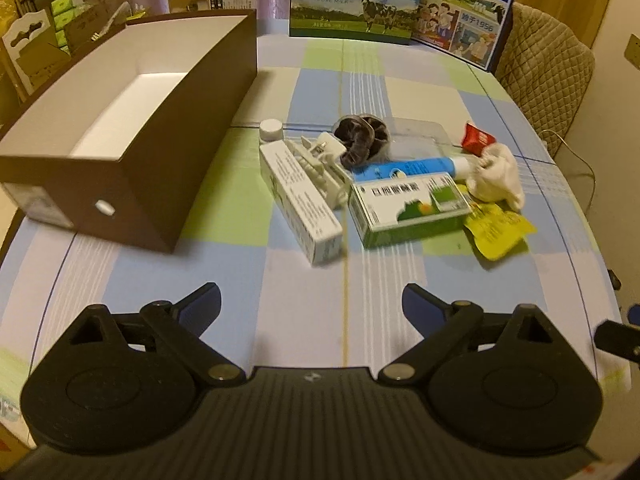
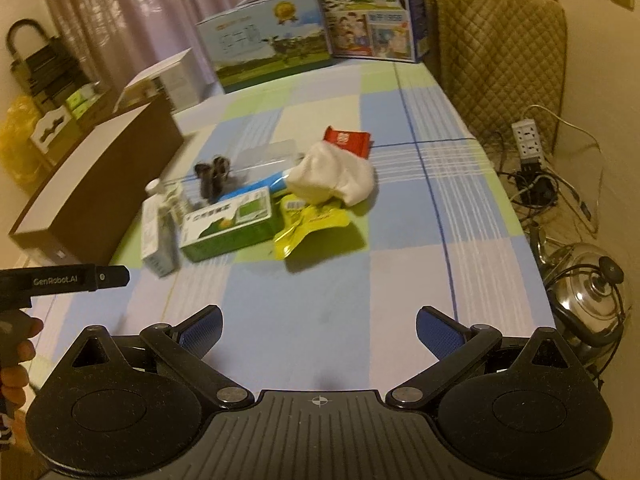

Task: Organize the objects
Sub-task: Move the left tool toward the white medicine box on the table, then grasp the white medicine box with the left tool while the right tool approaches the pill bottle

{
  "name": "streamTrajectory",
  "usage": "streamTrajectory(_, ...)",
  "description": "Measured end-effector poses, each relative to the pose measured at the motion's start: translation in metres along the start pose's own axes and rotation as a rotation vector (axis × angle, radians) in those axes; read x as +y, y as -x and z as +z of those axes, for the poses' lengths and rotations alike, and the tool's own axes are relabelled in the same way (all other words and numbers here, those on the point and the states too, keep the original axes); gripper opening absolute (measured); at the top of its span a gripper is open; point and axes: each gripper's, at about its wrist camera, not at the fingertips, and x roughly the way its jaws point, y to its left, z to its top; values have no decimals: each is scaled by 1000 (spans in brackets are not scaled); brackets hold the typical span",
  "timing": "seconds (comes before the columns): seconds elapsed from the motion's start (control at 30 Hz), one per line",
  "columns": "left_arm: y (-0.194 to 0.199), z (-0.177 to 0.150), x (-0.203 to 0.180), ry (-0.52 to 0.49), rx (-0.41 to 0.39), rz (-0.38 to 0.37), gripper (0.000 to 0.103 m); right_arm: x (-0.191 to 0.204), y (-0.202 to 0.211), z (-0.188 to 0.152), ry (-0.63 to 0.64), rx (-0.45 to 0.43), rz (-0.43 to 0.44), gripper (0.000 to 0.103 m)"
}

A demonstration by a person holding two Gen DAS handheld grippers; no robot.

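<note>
An open brown box (image 1: 132, 168) with a white inside stands along the bench's left edge. Beside it lie heaped a green carton (image 1: 408, 208), white carton (image 1: 300, 200), blue tube (image 1: 412, 168), white cloth (image 1: 498, 176), yellow packet (image 1: 498, 232), red packet (image 1: 476, 138).

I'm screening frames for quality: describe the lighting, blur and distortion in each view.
Left wrist view: dim, warm light; fisheye bends the checked tablecloth edges; the long white carton is slightly smeared. Right wrist view: same warm cast, stronger blur on the green-and-white medicine box, glare on the steel kettle.

Bare tablecloth (image 1: 304, 320) before clutter pile (image 1: 384, 184)
</note>
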Motion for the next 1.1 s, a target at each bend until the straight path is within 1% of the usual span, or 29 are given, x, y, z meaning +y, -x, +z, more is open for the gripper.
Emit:
streamTrajectory(0.17,-32,25,6,-6,15,3,95,-2,-12,12,-38,-2,-32,101)
streamTrajectory(0.37,-68,48,13,-4,52,9,86,-3,-23,21,-80,-2,-59,101)
streamTrajectory(0.47,-80,55,16,-9,63,15,77,-2,-25,23,-86,2,-68,101)
streamTrajectory(0.5,-84,58,17,-7,70,12,71,-1,-27,23,-87,3,-68,101)
streamTrajectory(0.53,-88,60,18,-1,78,4,67,-1,-28,24,-89,5,-69,101)
streamTrajectory(0.6,-95,63,21,14,96,-1,65,0,-30,25,-92,8,-70,101)
streamTrajectory(0.67,-101,65,23,25,105,-10,59,0,-30,25,-92,11,-73,101)
streamTrajectory(0.7,-102,66,23,26,106,-16,53,1,-30,25,-92,14,-74,101)
streamTrajectory(0.73,-103,65,23,24,107,-20,43,0,-30,26,-93,16,-76,101)
streamTrajectory(0.8,-105,64,24,23,119,-30,30,0,-31,26,-95,19,-77,101)
streamTrajectory(0.83,-106,62,25,24,125,-35,26,0,-32,26,-96,20,-78,101)
streamTrajectory(0.93,-101,55,28,4,112,-22,22,-1,-32,28,-98,24,-78,101)
streamTrajectory(1.1,-84,34,35,-7,124,-6,22,-3,-34,27,-98,33,-71,101)
